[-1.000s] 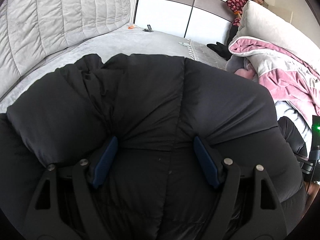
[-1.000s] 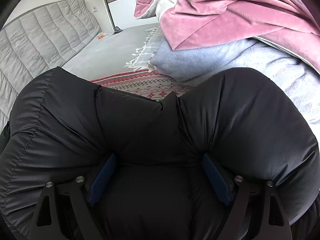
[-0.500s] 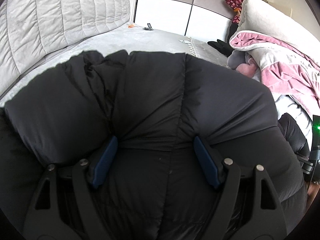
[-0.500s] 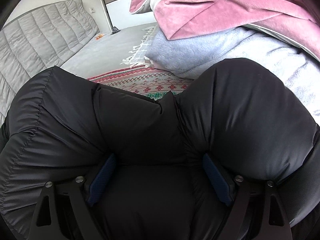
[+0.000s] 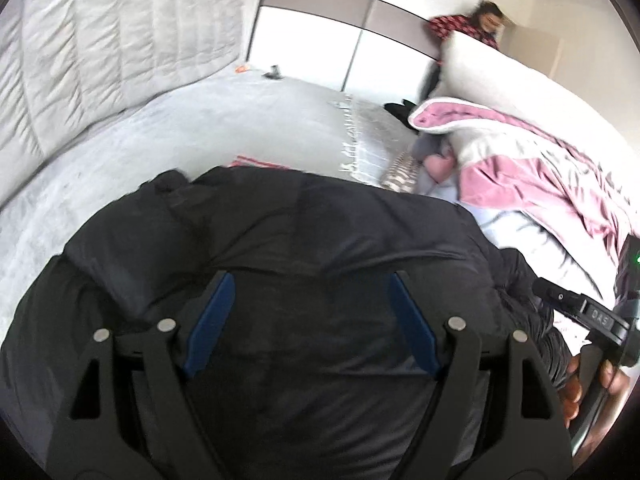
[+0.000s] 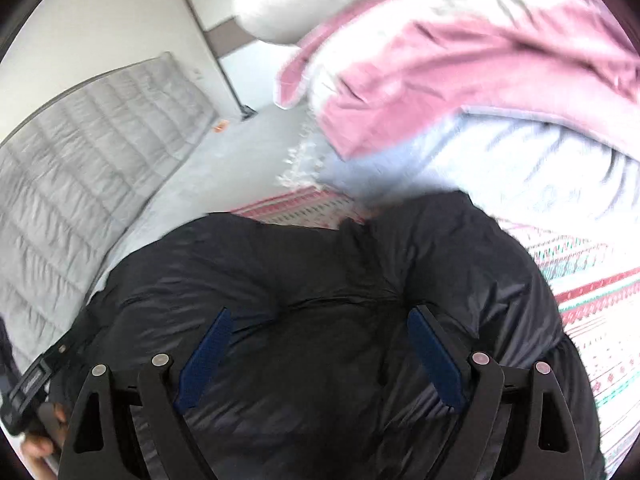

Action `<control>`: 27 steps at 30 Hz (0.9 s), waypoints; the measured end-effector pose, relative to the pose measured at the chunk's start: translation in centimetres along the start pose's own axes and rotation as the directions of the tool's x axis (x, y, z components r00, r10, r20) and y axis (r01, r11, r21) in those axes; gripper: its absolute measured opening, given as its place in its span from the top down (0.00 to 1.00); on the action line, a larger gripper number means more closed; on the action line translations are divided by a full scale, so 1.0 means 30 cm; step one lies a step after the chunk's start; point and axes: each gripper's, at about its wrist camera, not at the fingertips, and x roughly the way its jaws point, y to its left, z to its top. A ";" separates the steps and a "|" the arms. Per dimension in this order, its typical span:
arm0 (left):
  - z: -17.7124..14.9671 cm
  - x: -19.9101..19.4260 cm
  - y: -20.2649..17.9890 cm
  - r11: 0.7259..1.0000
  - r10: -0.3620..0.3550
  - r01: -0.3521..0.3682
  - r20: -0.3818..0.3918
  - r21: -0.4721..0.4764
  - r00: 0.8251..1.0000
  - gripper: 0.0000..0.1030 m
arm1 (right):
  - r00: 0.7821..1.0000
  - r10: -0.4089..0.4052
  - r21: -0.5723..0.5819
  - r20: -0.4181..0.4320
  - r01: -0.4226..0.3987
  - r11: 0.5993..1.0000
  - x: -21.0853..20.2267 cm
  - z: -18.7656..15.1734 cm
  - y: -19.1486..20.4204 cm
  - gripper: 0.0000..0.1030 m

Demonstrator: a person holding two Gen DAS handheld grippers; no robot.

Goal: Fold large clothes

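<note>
Left tool (image 5: 310,322), black frame with blue pads (image 5: 212,320), spread wide and clamped on a thick bulge of the black quilted puffer jacket (image 5: 304,232); padding swelling up between and around both pads. Right tool (image 6: 320,356), same build, blue pads (image 6: 434,358), likewise wide and gripping a fat fold of the same black quilted puffer jacket (image 6: 320,280), fabric pinched into creases at each pad. Jacket bunched directly ahead of both tools, filling the lower half of each view, over the grey bed (image 5: 168,128). Just beyond the jacket, red-and-white patterned knit cloth (image 6: 592,292) lying flat on the bed. Farther out, heap of pink-and-white plush bedding (image 5: 520,168) with a pale blue fleece layer (image 6: 500,168) beneath it. Grey quilted headboard (image 5: 100,52) along the left side of the bed. White-and-taupe wardrobe doors (image 5: 320,24) behind. Person in a red patterned top (image 5: 476,26) behind a large pale cushion (image 5: 512,80), blurred. Hand on the right tool's handle (image 5: 588,376) at the edge of the left wrist view.
</note>
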 end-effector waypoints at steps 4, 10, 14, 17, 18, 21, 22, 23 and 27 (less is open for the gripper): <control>-0.008 0.082 -0.121 0.996 0.035 -0.031 -0.048 0.079 0.998 0.23 | 0.999 -0.038 -0.167 0.006 0.039 0.985 0.028 -0.027 0.162 0.12; -0.002 0.218 -0.206 0.960 0.209 -0.184 -0.102 0.211 0.973 0.22 | 0.990 -0.117 -0.243 -0.079 0.095 0.965 0.228 -0.067 0.249 0.12; -0.019 0.277 -0.136 0.975 0.188 -0.168 -0.136 0.143 0.973 0.21 | 0.986 -0.120 -0.227 -0.114 0.092 0.970 0.294 -0.087 0.211 0.08; -0.054 0.296 -0.155 0.956 0.225 -0.203 -0.083 0.213 0.971 0.20 | 0.985 -0.122 -0.216 -0.126 0.092 0.972 0.336 -0.105 0.195 0.05; -0.061 0.302 -0.157 0.954 0.228 -0.207 -0.075 0.215 0.971 0.20 | 0.985 -0.123 -0.217 -0.124 0.094 0.972 0.348 -0.108 0.195 0.05; -0.084 0.322 -0.144 0.956 0.224 -0.208 -0.056 0.208 0.973 0.20 | 0.985 -0.134 -0.222 -0.110 0.107 0.969 0.373 -0.131 0.189 0.03; -0.091 0.323 -0.144 0.955 0.225 -0.210 -0.051 0.209 0.973 0.20 | 0.985 -0.132 -0.221 -0.110 0.105 0.969 0.379 -0.135 0.186 0.03; -0.094 0.327 -0.143 0.955 0.225 -0.211 -0.048 0.207 0.973 0.20 | 0.985 -0.129 -0.218 -0.112 0.102 0.971 0.388 -0.140 0.181 0.03; -0.112 0.349 -0.149 0.949 0.241 -0.228 -0.032 0.220 0.970 0.20 | 0.985 -0.131 -0.212 -0.109 0.105 0.972 0.410 -0.154 0.167 0.02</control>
